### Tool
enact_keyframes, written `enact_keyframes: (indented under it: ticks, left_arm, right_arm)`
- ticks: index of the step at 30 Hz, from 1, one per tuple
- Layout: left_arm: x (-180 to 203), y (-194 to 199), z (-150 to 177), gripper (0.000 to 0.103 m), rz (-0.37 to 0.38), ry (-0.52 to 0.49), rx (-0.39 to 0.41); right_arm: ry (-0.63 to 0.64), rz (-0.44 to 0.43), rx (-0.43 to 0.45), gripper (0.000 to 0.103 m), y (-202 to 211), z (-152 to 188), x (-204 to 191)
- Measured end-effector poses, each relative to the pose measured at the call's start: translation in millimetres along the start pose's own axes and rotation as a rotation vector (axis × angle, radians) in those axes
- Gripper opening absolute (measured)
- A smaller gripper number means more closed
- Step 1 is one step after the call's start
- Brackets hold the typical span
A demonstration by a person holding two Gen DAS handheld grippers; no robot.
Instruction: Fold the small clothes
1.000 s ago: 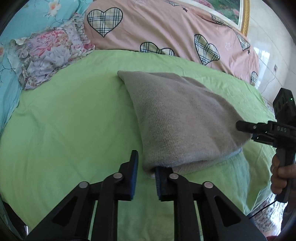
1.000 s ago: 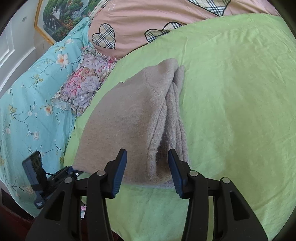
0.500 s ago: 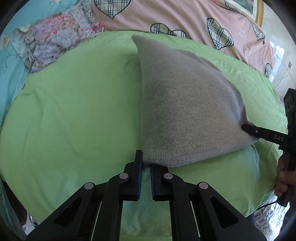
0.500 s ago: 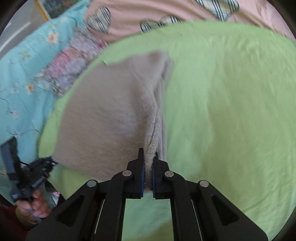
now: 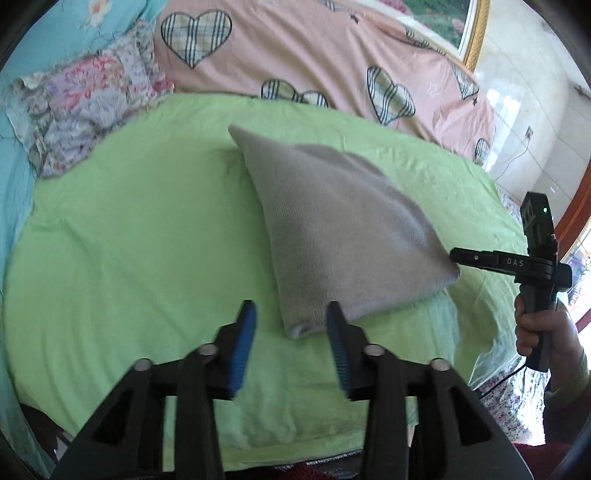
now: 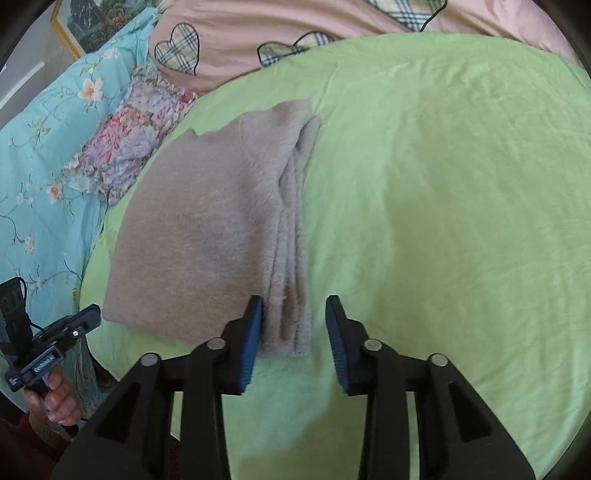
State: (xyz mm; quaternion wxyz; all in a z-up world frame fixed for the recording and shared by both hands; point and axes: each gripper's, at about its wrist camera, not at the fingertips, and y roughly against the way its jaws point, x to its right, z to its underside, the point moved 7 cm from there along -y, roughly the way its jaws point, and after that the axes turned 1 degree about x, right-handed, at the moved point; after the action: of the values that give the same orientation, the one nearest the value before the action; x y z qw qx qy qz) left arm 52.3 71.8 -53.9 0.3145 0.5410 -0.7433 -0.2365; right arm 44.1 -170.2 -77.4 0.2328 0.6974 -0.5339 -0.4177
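Observation:
A folded grey-beige knit garment (image 5: pixel 343 229) lies flat on the green sheet (image 5: pixel 129 240); it also shows in the right wrist view (image 6: pixel 207 236) with stacked folded edges on its right side. My left gripper (image 5: pixel 291 321) is open, its jaws on either side of the garment's near corner, which lies on the sheet. My right gripper (image 6: pixel 293 317) is open around the near end of the folded edges. The right gripper also shows in the left wrist view (image 5: pixel 458 256) at the garment's right corner, and the left gripper shows in the right wrist view (image 6: pixel 90 315).
A pink quilt with plaid hearts (image 5: pixel 314 55) lies behind the green sheet. A floral pillow (image 5: pixel 85 107) and a turquoise flowered cover (image 6: pixel 40 140) lie to the left. The bed's near edge runs just below the grippers. A wall with a framed picture (image 5: pixel 469 26) stands at the back right.
Half a second ago both grippers were shut on the garment's near corners. Both have opened and let go, and the garment rests on the sheet.

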Motion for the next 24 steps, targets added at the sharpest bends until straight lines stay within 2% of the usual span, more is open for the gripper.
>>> enact_keyframes:
  ticks: [3, 8, 13, 16, 19, 21, 22, 24]
  left_arm:
    - [-4.2, 6.1, -21.4, 0.044, 0.036, 0.022, 0.051]
    - [-0.6, -15.2, -56.7, 0.044, 0.021, 0.04, 0.081]
    - [10.7, -37.9, -72.7, 0.044, 0.067, 0.045, 0.073]
    - [15.3, -50.6, -75.5, 0.044, 0.074, 0.024, 0.055]
    - [18.9, -63.0, -76.2, 0.043, 0.078, 0.012, 0.037]
    - [21.9, -68.9, -78.1, 0.043, 0.081, 0.007, 0.028]
    - [23.4, -70.2, -79.8, 0.043, 0.085, 0.002, 0.029]
    - [27.4, -71.3, -81.3, 0.043, 0.096, -0.011, 0.034]
  right_arm:
    - [-0.015, -0.009, 0.049, 0.037, 12.2, -16.7, 1.3]
    - [-0.027, -0.064, 0.089, 0.037, 1.4, -49.1, -9.3]
    - [-0.012, -0.083, 0.108, 0.037, -15.9, -71.5, -29.8]
    - [-0.022, -0.037, 0.073, 0.056, -33.3, -74.5, -25.0]
    - [-0.049, -0.077, 0.023, 0.056, -54.9, -73.2, -17.8]
    - [-0.036, -0.1, -0.015, 0.026, -66.9, -71.4, -20.1]
    - [-0.031, -0.104, -0.004, 0.018, -64.9, -72.3, -22.7]
    - [0.013, -0.081, 0.036, 0.016, -56.2, -77.3, -28.0]
